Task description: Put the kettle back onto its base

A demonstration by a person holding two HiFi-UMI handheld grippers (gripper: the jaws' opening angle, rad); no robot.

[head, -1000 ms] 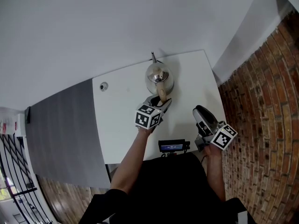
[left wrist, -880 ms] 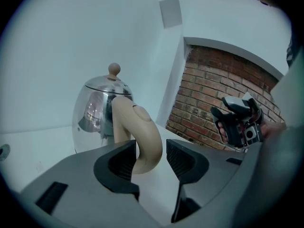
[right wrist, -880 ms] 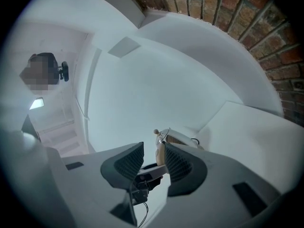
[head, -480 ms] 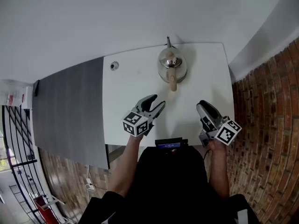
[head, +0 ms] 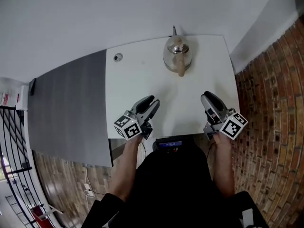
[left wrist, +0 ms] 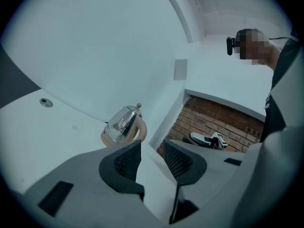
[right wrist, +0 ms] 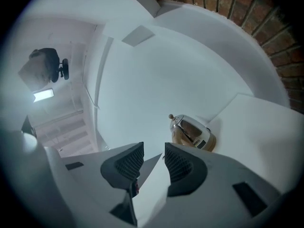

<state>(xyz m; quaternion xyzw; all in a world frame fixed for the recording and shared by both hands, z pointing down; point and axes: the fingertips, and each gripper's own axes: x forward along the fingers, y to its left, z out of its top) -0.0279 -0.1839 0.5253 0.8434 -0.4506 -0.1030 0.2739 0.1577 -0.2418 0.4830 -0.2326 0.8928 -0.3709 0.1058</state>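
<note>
Two grippers: the left gripper [head: 153,101] and right gripper [head: 205,97] are by the near edge of the table [head: 142,80]. Their jaws are a bit apart with nothing in them.
Left jaws: they have just been closing a little, on nothing.
Kettle: the kettle [head: 177,55] stands at the far edge, near the far right corner. It looks to be on its base [left wrist: 106,137].
Feel: shiny, hard and slippery, maybe heavy with water.
Best hold: the tan handle [head: 181,70].
Change: a second ago the left gripper was at the handle. Now it is well apart.
</note>
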